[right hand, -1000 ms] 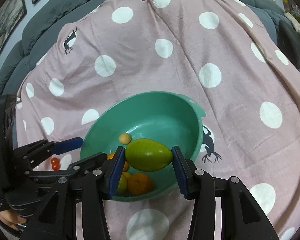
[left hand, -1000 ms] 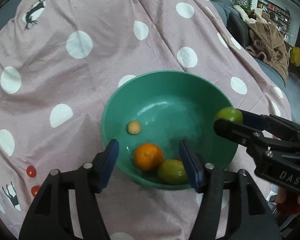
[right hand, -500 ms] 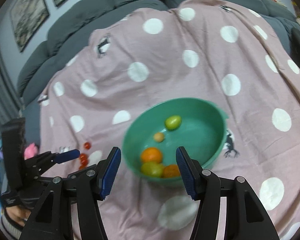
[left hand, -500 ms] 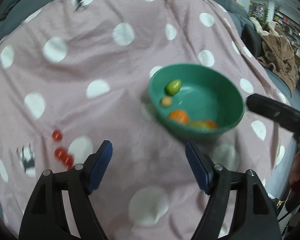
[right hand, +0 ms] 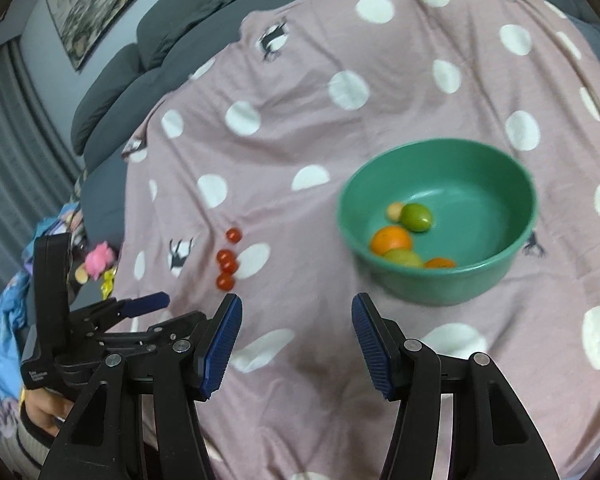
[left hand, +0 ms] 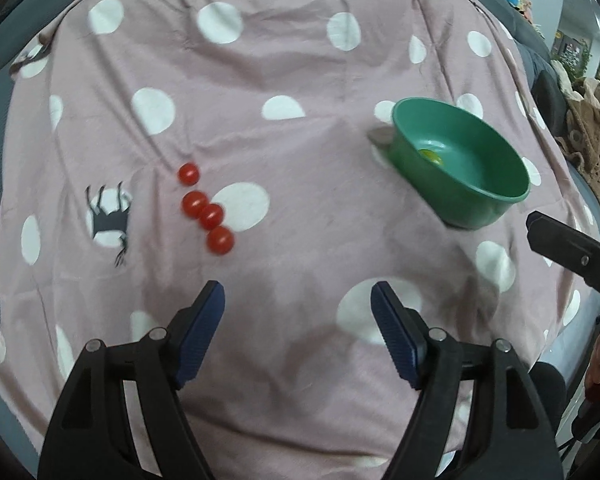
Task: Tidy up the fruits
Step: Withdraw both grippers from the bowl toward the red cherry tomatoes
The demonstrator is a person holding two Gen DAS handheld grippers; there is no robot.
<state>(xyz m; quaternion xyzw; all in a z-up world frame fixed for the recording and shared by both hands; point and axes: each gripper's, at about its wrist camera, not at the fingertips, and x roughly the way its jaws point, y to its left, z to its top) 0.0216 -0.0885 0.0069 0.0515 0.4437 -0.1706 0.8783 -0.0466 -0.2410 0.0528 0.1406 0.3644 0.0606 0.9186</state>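
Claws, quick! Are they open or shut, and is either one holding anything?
Left claw: open, holding nothing, jaws just opened wider.
Right claw: open, holding nothing, jaws just opened wider.

A dusty-pink cloth (left hand: pixel 300 152) carries large white polka dots and small black animal silhouettes. Four glossy red cherry tomatoes (left hand: pixel 206 210) lie on it. The round plastic bowl (right hand: pixel 516 240) is teal green inside and out, holding a lime-green oval fruit (right hand: pixel 417 217), a bright orange round fruit (right hand: pixel 391 239), a yellow-green fruit (right hand: pixel 403 258), a second orange fruit (right hand: pixel 440 263) and a small tan ball (right hand: pixel 394 211). Both black gripper frames bear ribbed dark-blue pads (left hand: pixel 392 334). Dark grey cushions (right hand: pixel 188 4) back the cloth.
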